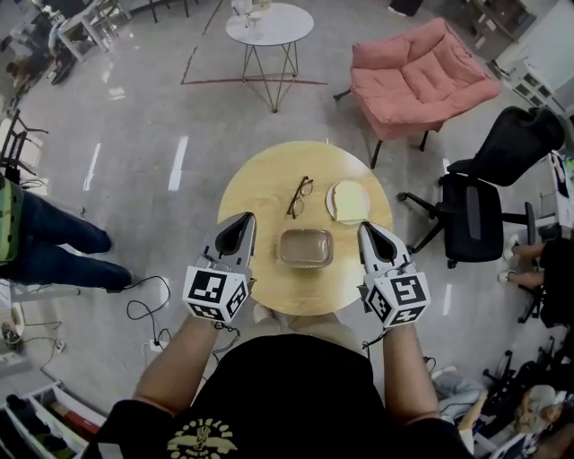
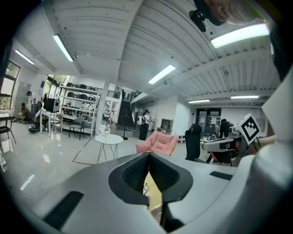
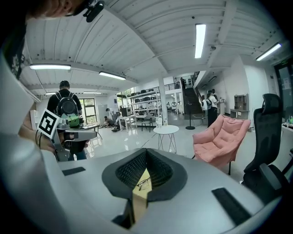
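Note:
A round wooden table [image 1: 260, 184] stands in front of me. On it lie a pair of glasses [image 1: 300, 195], a pale slice of bread [image 1: 348, 201] and, nearest to me, a clear rectangular container [image 1: 306, 248]. My left gripper [image 1: 244, 220] hovers just left of the container, shut and holding nothing. My right gripper [image 1: 366, 229] hovers just right of it, also shut and empty. In the left gripper view the jaws meet at the left gripper [image 2: 148, 155]. In the right gripper view the right gripper [image 3: 145, 151] is closed, with the glasses [image 3: 143, 183] showing below.
A pink armchair [image 1: 417, 76] and a white side table [image 1: 269, 25] stand beyond the table. A black office chair [image 1: 484, 193] is to the right. A person's legs [image 1: 54, 246] are at the left, with cables [image 1: 148, 314] on the floor.

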A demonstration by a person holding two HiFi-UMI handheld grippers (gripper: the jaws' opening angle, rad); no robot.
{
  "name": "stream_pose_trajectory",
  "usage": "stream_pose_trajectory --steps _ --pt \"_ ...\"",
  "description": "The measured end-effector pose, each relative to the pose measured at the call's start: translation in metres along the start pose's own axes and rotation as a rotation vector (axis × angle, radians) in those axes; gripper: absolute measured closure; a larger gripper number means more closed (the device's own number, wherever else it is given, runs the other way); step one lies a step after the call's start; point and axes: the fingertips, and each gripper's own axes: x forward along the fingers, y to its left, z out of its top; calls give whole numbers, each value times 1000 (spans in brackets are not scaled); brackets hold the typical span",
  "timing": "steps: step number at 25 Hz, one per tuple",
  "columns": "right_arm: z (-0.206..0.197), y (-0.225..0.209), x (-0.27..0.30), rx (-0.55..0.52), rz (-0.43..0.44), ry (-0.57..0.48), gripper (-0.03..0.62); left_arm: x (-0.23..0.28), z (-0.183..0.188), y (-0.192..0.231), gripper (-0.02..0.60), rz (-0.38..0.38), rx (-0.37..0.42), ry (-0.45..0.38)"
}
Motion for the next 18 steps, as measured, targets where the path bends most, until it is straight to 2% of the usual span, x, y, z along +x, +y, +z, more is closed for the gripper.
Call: stream_pose_trajectory --steps 7,12,18 --pt "-44 -27 18 52 -47 109 580 20 -48 -3 565 -26 -57 107" --pt "-81 -36 28 99 -47 187 579 31 -87 -2 565 -40 -162 181" --pt "-123 -35 41 123 -33 280 579 43 -145 -4 565 -27 -236 314"
